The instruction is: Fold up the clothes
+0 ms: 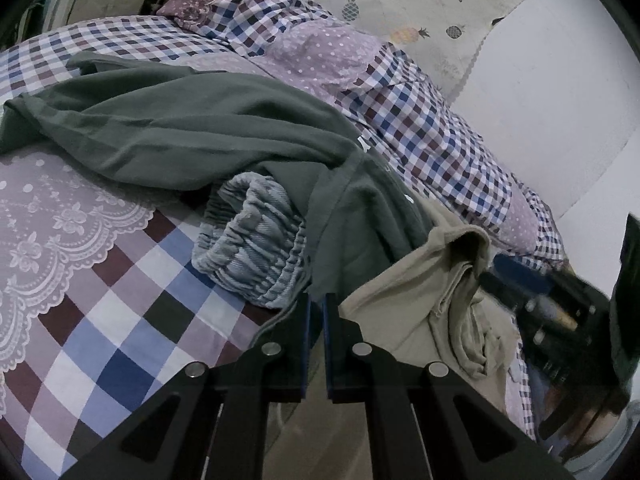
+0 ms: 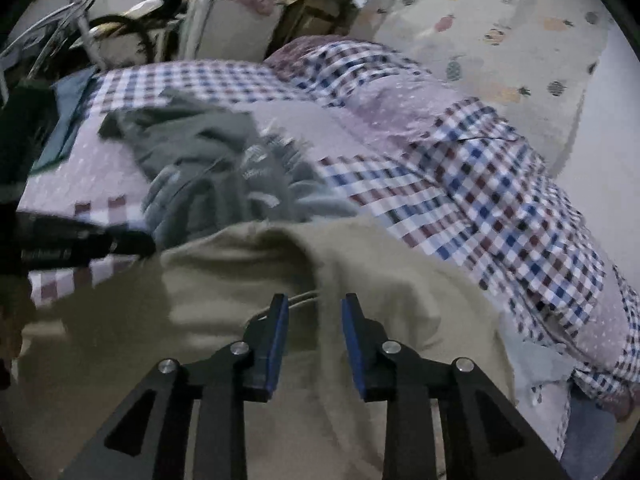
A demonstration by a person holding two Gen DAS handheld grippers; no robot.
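T-shirt (image 1: pixel 192 128) drapes over the jeans (image 1: pixel 252 248) on the bed (image 1: pixel 120 320).

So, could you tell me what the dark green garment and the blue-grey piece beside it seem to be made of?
Green garment: looks like soft matte cotton jersey, draping in smooth folds. Blue-grey piece: probably washed denim-like twill, with diagonal weave and a gathered elastic band.
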